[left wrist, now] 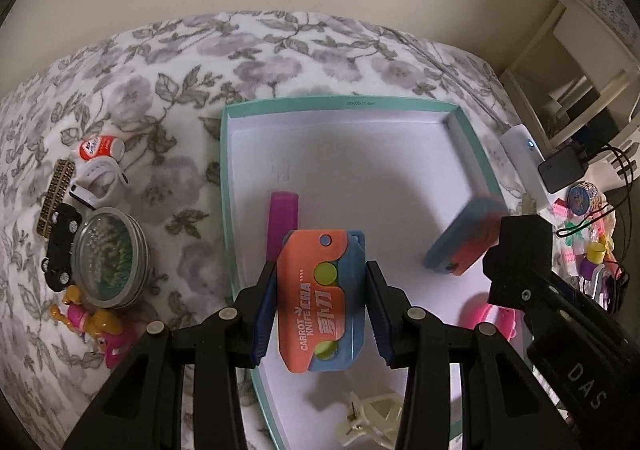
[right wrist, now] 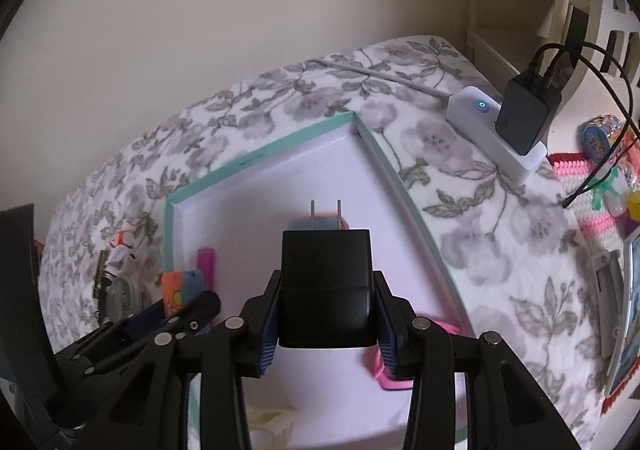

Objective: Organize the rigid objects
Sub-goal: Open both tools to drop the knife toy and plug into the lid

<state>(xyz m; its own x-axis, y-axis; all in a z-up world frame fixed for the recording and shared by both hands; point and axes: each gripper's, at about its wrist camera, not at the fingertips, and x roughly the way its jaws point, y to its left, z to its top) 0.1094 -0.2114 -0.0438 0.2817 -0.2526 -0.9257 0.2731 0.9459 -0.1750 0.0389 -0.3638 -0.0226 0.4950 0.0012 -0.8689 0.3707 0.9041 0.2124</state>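
Toy knife (left wrist: pixel 320 300), orange and blue, is sitting pinched between the pads of the left gripper (left wrist: pixel 321 308), hanging over the white floor of a teal-rimmed box (left wrist: pixel 340 103) lying on the flowered bed cover (left wrist: pixel 160 90). Just ahead of that gripper a purple stick (left wrist: pixel 283 220) is lying inside the box. Off to its left a round tin (left wrist: pixel 108 256), a black toy car (left wrist: pixel 62 242) and a toy figure (left wrist: pixel 90 320) are resting on the bed. The right gripper (right wrist: pixel 326 314) is clamping a black plug adapter (right wrist: pixel 326 286), prongs pointing forward, above the same box; a pink item (right wrist: pixel 394 380) is lying beneath it.
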